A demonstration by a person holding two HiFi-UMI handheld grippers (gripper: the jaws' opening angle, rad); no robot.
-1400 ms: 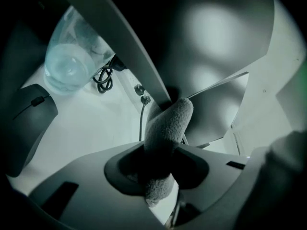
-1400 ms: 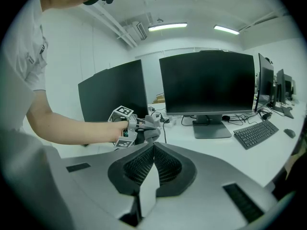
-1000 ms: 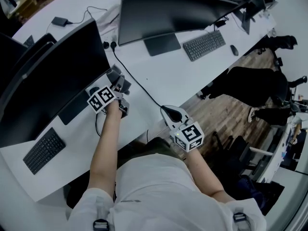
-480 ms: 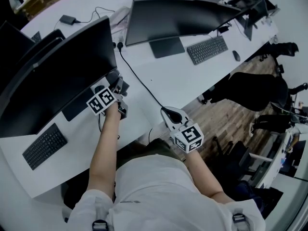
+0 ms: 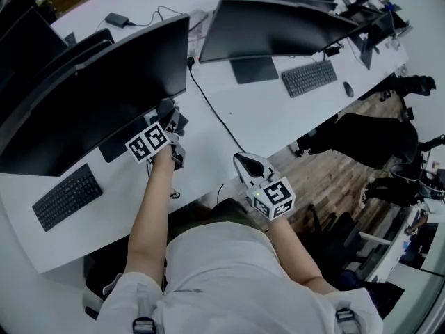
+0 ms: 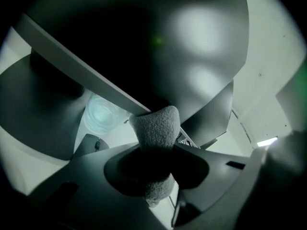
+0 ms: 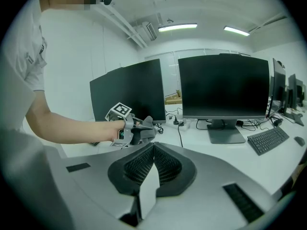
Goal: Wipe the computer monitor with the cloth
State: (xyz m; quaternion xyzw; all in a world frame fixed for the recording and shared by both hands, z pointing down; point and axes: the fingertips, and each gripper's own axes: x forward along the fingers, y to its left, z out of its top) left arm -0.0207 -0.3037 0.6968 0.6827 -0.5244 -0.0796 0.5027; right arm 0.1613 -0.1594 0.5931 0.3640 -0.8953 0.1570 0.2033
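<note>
The black computer monitor [image 5: 90, 110] stands at the left of the white desk [image 5: 257, 124]. My left gripper [image 5: 169, 117] is at the lower right part of that monitor, shut on a grey cloth [image 6: 156, 133]. In the left gripper view the cloth's folded top touches the dark monitor [image 6: 144, 42] at its lower edge. My right gripper [image 5: 247, 165] hangs over the desk's front edge, shut and with nothing in it. The right gripper view shows its jaws [image 7: 153, 145] closed together, with the left gripper [image 7: 141, 128] beyond them in front of the monitor [image 7: 127, 92].
A second monitor [image 5: 278, 26] with a keyboard [image 5: 311, 77] and mouse [image 5: 348, 89] stands to the right. Another keyboard [image 5: 67, 197] lies front left. A black cable [image 5: 212, 117] crosses the desk. Dark office chairs [image 5: 368, 134] stand on the wood floor.
The view has swung, so the monitors sit further right in frame. The left gripper with the cloth is now under the monitor's lower edge rather than beside its corner. The right gripper stays put.
</note>
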